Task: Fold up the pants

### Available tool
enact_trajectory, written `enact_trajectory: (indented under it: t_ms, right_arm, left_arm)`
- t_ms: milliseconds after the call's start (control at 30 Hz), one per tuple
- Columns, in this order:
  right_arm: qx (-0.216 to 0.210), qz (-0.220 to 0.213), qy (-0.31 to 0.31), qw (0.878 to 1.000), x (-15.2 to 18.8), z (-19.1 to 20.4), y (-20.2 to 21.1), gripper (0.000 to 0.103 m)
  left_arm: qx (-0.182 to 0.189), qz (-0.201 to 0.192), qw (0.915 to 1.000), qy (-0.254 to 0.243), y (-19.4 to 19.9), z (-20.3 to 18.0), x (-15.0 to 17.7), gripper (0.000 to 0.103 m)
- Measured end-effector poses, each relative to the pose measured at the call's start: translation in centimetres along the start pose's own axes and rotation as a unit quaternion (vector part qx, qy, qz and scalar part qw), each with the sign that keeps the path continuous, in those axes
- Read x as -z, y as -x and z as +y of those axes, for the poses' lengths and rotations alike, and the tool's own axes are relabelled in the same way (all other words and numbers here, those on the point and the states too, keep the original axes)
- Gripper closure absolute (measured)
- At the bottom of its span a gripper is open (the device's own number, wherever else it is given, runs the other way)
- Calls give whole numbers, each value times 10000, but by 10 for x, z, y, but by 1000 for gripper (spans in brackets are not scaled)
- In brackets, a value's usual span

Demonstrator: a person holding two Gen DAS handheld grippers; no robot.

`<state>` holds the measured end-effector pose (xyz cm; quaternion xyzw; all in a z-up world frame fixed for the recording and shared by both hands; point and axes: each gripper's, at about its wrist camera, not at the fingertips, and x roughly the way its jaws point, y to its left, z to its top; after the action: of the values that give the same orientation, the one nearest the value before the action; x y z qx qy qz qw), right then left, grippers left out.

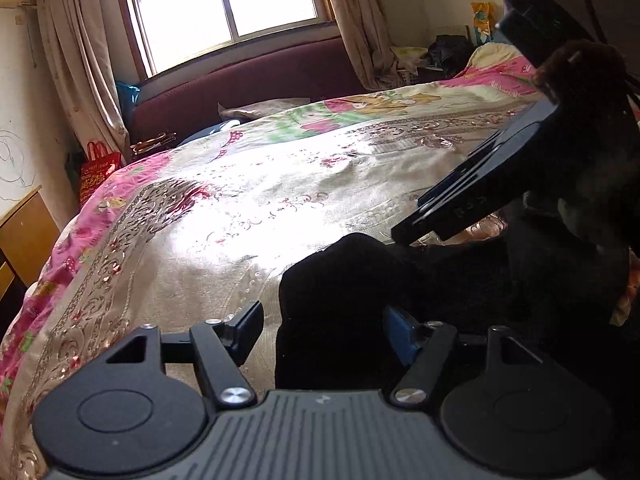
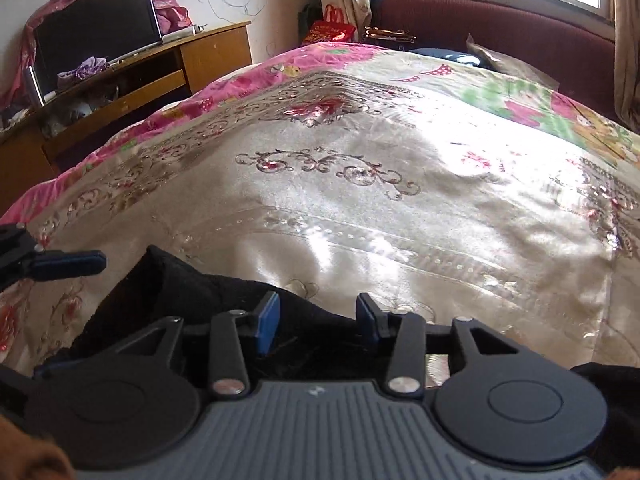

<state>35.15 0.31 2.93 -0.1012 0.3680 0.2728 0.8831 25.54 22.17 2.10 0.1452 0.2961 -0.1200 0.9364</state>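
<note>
Black pants (image 1: 344, 304) lie bunched on the bed's shiny cream and pink cover, at the near edge. My left gripper (image 1: 324, 328) is open, its fingers on either side of a raised fold of the pants. My right gripper (image 2: 316, 320) is open just above the pants' edge (image 2: 180, 292); it also shows in the left wrist view (image 1: 404, 236), tilted down at the cloth. One finger of the left gripper (image 2: 68, 264) shows at the left in the right wrist view.
The bed cover (image 2: 360, 200) stretches ahead. A wooden TV stand (image 2: 160, 68) stands beyond the bed's left side. A maroon sofa (image 1: 256, 76) sits under the window, with a red bag (image 1: 98, 170) beside it.
</note>
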Motion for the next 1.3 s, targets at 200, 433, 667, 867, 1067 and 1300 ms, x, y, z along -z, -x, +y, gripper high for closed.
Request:
enact_trajectory:
  t_ms: [200,433,667,867,1067,1300]
  right_arm:
    - [176,306,293,9989,17,-23,2,54]
    - [-107,271,383,9988,28,-5,-8,54]
    - [-142,298,692,9971,29,11,-14,54]
    - [96,343,1102,9933,31,2,1,54]
    - [163,637,1385,9882,32,-26,9,52]
    - [227,1232,1817,9753,30,-50,-2,47]
  left_arm:
    - [224,90,9996,-157,-12,2,-13,23]
    - [292,-146,9965,-766,17,-15,-23,18]
    - [711,-212,9817,-1755,23,-41,-42,5]
    - [367,511,9697,-2359,-49,-43,-43,5]
    - [730,1317,9617,-2289,-98,-27,-40,4]
    - [1082,1591,9566,-2191,-102,-28,-38,34]
